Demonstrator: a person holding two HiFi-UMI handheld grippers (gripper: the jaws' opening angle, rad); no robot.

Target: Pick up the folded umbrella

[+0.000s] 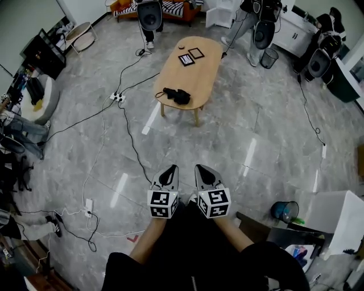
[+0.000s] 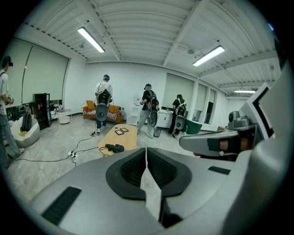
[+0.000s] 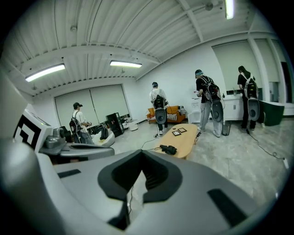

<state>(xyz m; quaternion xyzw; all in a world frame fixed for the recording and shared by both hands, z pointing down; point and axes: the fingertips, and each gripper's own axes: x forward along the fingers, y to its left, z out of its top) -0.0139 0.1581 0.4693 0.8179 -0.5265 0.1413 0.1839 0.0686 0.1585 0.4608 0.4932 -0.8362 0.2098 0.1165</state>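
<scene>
Nothing of the pickup is done yet: the folded umbrella (image 1: pixel 176 95) lies untouched at the near end of the tabletop (image 1: pixel 196 77), close to its edge, and I stand well short of that tabletop with open floor between us. My left claw (image 1: pixel 169 170) is pressed together on nothing, and my right claw (image 1: pixel 203 169), just beside it, is likewise closed and empty; both point toward the tabletop. What is left, as I judge it, is the whole job: the approach, spreading a claw, pinching the umbrella and lifting it. Toward the far end of the tabletop sit two dark framed squares (image 1: pixel 190 55), apart from the umbrella, so they should not interfere. Black cables (image 1: pixel 128 131) trail over the floor on the left of the tabletop, past a white power strip (image 1: pixel 118 97); I would take care there. People with backpacks (image 1: pixel 149 17) stand beyond the tabletop, out of my path.
</scene>
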